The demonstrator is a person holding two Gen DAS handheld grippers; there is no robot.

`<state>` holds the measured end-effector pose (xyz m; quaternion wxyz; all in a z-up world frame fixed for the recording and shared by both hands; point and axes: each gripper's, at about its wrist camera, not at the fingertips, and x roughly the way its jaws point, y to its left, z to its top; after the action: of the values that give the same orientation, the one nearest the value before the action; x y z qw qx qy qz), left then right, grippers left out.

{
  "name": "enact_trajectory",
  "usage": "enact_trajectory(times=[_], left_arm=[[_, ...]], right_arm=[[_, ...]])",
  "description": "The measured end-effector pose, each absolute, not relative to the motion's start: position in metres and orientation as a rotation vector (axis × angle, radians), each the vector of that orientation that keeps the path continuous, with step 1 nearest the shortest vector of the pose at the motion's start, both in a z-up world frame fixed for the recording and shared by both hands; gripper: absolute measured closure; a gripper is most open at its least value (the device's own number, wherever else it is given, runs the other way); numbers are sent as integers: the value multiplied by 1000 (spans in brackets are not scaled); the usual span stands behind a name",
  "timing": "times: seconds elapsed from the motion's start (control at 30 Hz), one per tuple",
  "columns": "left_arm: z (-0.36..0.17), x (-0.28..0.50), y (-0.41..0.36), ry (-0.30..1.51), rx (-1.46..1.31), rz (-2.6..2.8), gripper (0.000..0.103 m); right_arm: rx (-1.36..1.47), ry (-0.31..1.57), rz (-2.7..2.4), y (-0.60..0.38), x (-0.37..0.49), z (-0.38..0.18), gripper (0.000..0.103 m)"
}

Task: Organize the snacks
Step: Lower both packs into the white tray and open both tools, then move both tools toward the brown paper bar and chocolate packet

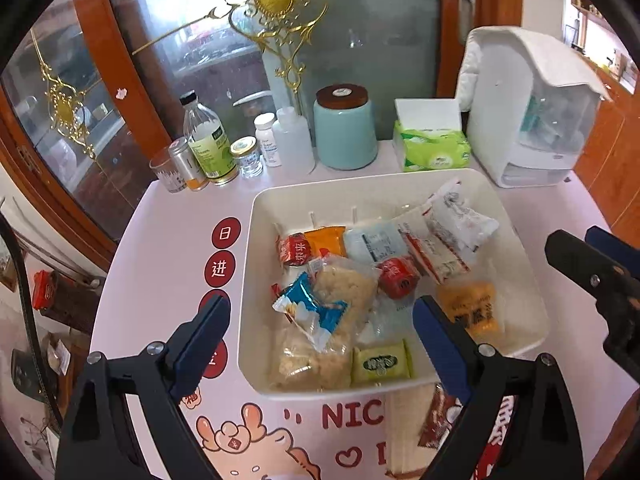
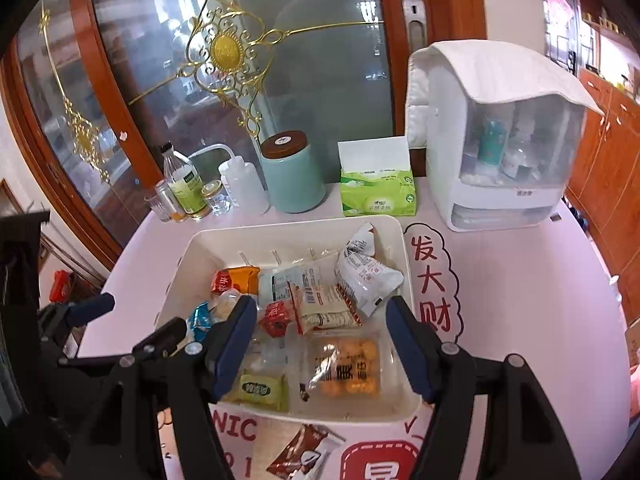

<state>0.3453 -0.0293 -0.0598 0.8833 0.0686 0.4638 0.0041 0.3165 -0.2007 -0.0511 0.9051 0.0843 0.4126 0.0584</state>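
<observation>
Pink printed tablecloth carries red "发大财" in a cloud outline, red "NIC" letters at the near edge, and "日", "进" in dark red circles. Packet labels too blurred to read.

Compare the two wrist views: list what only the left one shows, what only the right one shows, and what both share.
Left wrist only: the small white pill bottle and a pale cracker pack on the table in front of the bin.
Right wrist only: the red characters printed right of the bin.
Both: the white bin of snacks, teal canister, tissue pack, brown snack packet.
</observation>
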Motion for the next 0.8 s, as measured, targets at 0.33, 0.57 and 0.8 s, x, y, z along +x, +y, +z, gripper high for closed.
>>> enact_trajectory(times=[0.33,0.57,0.8], left_arm=[[-23,291,-38,894,160,-64,11],[-12,250,-33,879,130,-94,10],[-33,218,-28,925,99,-100,10]], right_arm=[[206,822,113,-203,268,-28,35],[201,787,100,-202,222,-22,35],[214,801,87,-211,195,-31,35]])
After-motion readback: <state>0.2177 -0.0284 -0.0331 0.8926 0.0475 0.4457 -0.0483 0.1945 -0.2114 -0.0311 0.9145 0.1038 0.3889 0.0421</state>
